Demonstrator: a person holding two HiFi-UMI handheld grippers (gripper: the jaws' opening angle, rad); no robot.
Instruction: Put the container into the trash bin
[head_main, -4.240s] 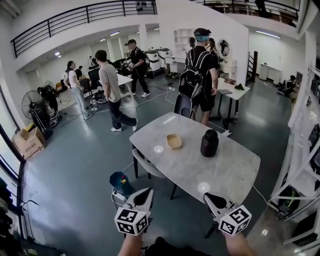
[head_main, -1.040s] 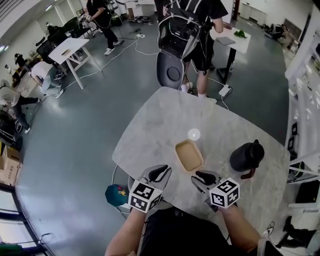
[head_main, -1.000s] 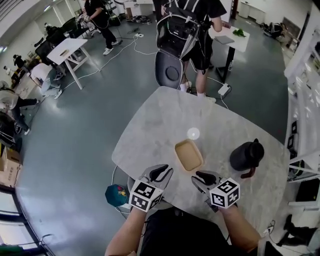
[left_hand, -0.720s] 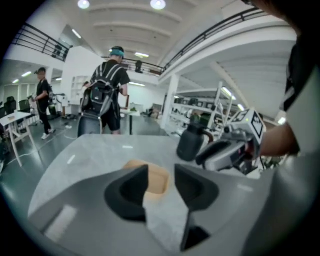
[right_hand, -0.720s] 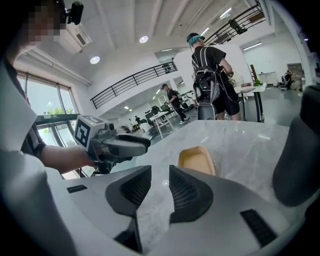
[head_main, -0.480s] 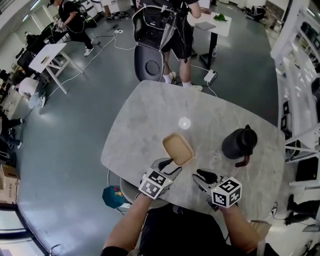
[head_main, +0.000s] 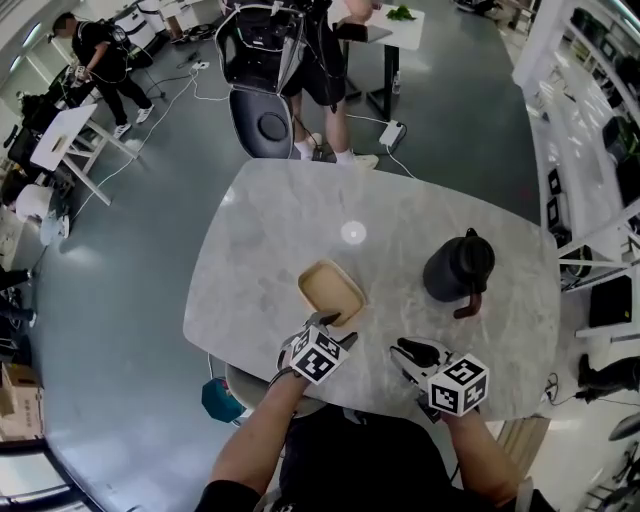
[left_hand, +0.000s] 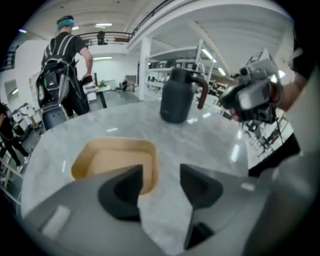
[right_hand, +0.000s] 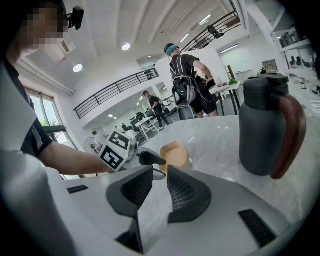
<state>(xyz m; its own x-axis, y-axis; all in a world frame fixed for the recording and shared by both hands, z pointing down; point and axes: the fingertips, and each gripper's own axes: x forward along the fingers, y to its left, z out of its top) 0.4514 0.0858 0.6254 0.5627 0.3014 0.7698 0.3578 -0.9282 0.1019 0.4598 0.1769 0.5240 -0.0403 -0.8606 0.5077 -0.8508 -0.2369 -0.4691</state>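
Observation:
The container (head_main: 330, 291) is a shallow tan tray, empty, lying on the marble table (head_main: 270, 230). My left gripper (head_main: 330, 325) hangs just over its near edge. Its jaws are opening: one fingertip is above the container (left_hand: 115, 160), the other above bare table, with the tray's near corner between them and untouched. My right gripper (head_main: 410, 352) hovers over the table to the right. Its jaws are closing to a narrow gap with nothing in it, pointing toward the container (right_hand: 175, 152). A teal trash bin (head_main: 218, 398) stands on the floor by the table's near left edge.
A dark jug (head_main: 458, 270) with a brown handle stands on the table to the right of the container. A person with a backpack (head_main: 290, 40) and a chair (head_main: 262, 125) are at the far side. Shelving (head_main: 590, 130) lines the right wall.
My left gripper has come forward and down to the container's near edge, and its jaws have spread wide. My right gripper has shifted a little, its jaws narrowing.

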